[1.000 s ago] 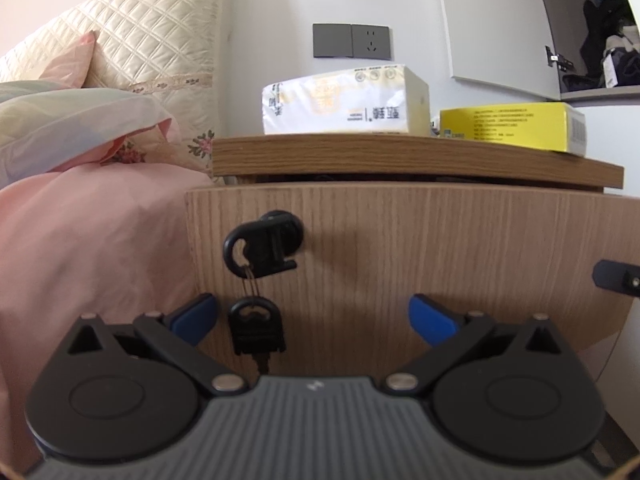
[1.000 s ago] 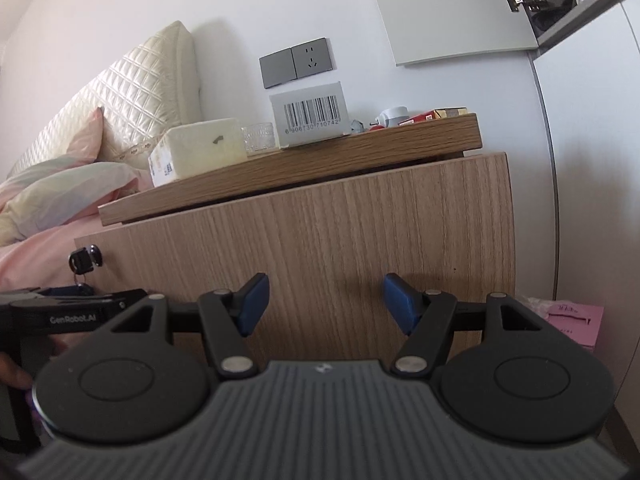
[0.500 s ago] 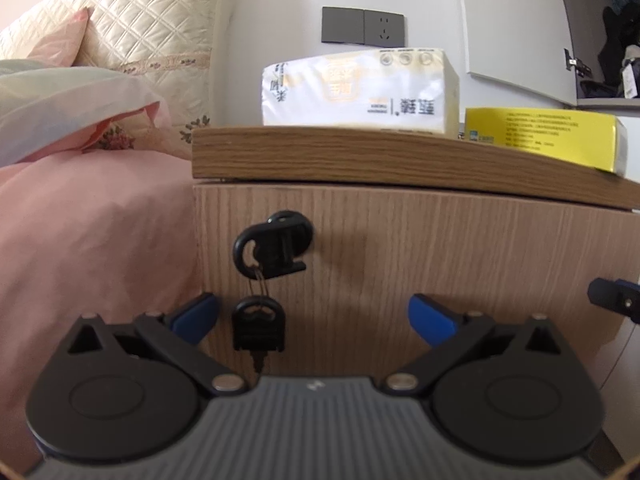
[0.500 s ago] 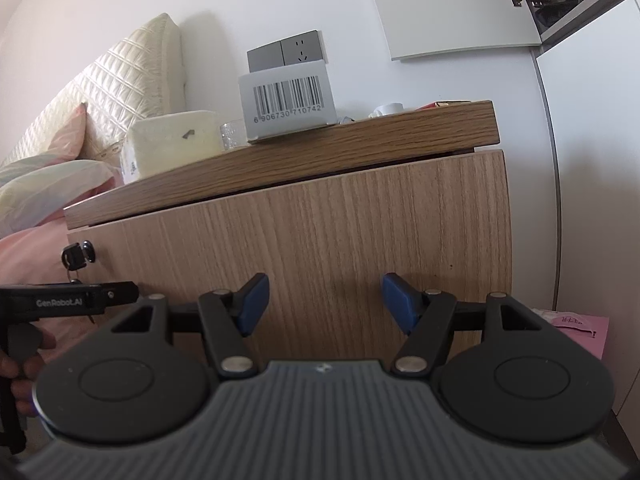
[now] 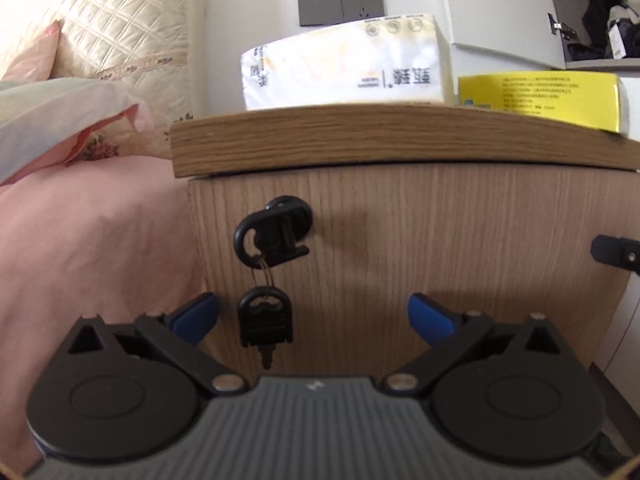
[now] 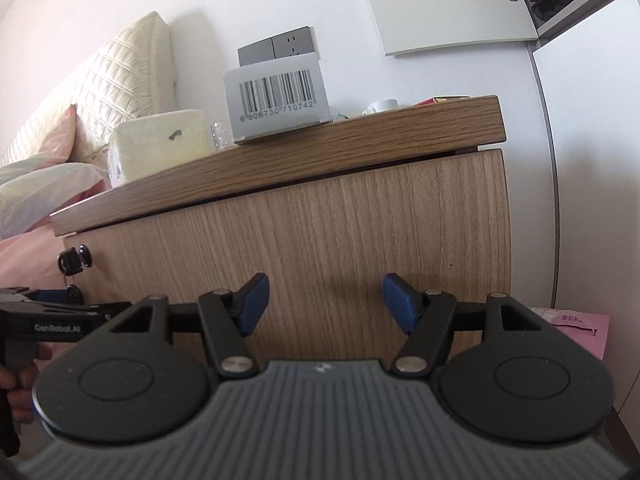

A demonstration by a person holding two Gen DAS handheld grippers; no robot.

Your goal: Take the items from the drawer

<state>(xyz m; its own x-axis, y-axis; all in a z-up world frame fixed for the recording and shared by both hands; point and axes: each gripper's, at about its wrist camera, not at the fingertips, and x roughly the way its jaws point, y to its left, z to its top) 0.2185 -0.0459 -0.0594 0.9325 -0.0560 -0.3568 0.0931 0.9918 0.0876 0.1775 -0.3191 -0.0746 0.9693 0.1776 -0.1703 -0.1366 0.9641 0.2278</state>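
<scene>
Left tongs (image 5: 313, 317) level, blue fingertips (image 5: 195, 316) spread wide, nothing between. Right tongs (image 6: 323, 300) likewise agape, empty. Hand (image 6: 18, 380) gripping left tongs' handle at frame edge.

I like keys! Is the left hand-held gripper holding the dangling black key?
No, the open left hand-held gripper grips nothing; the dangling black key hangs free between its blue fingers.

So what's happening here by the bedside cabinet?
A person holds a hand-held gripper in each hand in front of a wooden nightstand. The left hand-held gripper is open, facing the drawer front near the key in its lock. The right hand-held gripper is open too, facing the right side of the front. The drawer looks closed; nothing has been taken out.
</scene>
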